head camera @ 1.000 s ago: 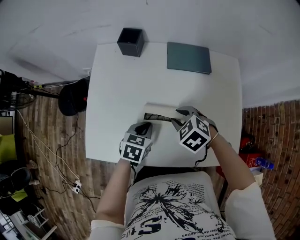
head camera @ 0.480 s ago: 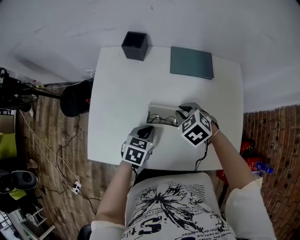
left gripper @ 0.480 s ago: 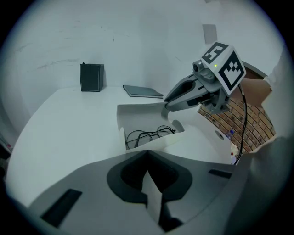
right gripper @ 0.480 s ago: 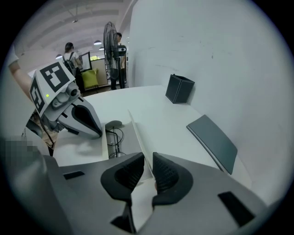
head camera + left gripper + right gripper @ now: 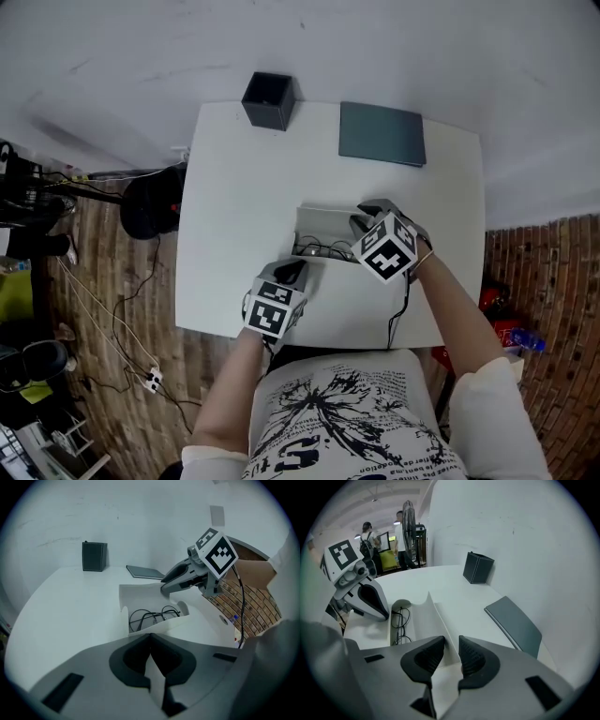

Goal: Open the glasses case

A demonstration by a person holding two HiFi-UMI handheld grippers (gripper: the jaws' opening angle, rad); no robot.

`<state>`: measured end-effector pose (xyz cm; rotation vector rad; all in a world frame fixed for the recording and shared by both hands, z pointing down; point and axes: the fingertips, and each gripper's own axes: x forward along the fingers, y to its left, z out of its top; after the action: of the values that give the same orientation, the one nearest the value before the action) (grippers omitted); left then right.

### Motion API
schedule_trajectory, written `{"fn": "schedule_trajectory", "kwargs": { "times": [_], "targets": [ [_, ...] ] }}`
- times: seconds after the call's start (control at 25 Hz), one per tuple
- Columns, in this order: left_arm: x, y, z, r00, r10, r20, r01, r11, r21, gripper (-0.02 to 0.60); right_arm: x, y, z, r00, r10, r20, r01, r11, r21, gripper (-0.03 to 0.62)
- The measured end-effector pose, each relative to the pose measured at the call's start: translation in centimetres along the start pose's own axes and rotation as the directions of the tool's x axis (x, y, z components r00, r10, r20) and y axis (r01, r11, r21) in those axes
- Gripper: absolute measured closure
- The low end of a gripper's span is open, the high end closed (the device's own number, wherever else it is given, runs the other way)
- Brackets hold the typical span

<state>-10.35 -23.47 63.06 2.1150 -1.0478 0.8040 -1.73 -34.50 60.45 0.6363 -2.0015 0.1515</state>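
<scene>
White tabletop (image 5: 234,187) over a brick-patterned floor (image 5: 534,253) fills the head view. At its far edge stand a black square box (image 5: 268,100) and a flat grey-green pad (image 5: 382,133). The white glasses case (image 5: 323,225) lies open near the middle, its lid raised on the far side and wire-framed glasses (image 5: 323,249) in the tray. The left gripper (image 5: 296,266) is at the case's near edge. The right gripper (image 5: 360,221) is at its right end, by the lid.

From the left gripper view, the left gripper (image 5: 150,637) has its jaws pressed together on a thin white flap of the case's near wall. The tray with the glasses lies just beyond the tips.

From the right gripper view, the right gripper (image 5: 451,641) has its jaws a narrow gap apart, and they have just been opening. The end of the upright lid runs into that gap, which looks wider than the thin edge. Tray and glasses lie left of the lid, with the left gripper beyond them. A standing fan (image 5: 408,522) shows far behind.
</scene>
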Motion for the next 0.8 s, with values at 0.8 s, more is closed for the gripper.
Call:
{"fn": "schedule_trajectory", "kwargs": {
  "times": [0.8],
  "targets": [
    [-3.2, -0.2, 3.3, 0.995, 0.005, 0.103, -0.01, 0.999, 0.048, 0.568, -5.8, -0.1, 2.3, 0.976, -0.076, 0.202, 0.034, 0.978, 0.208, 0.423]
  ]
}}
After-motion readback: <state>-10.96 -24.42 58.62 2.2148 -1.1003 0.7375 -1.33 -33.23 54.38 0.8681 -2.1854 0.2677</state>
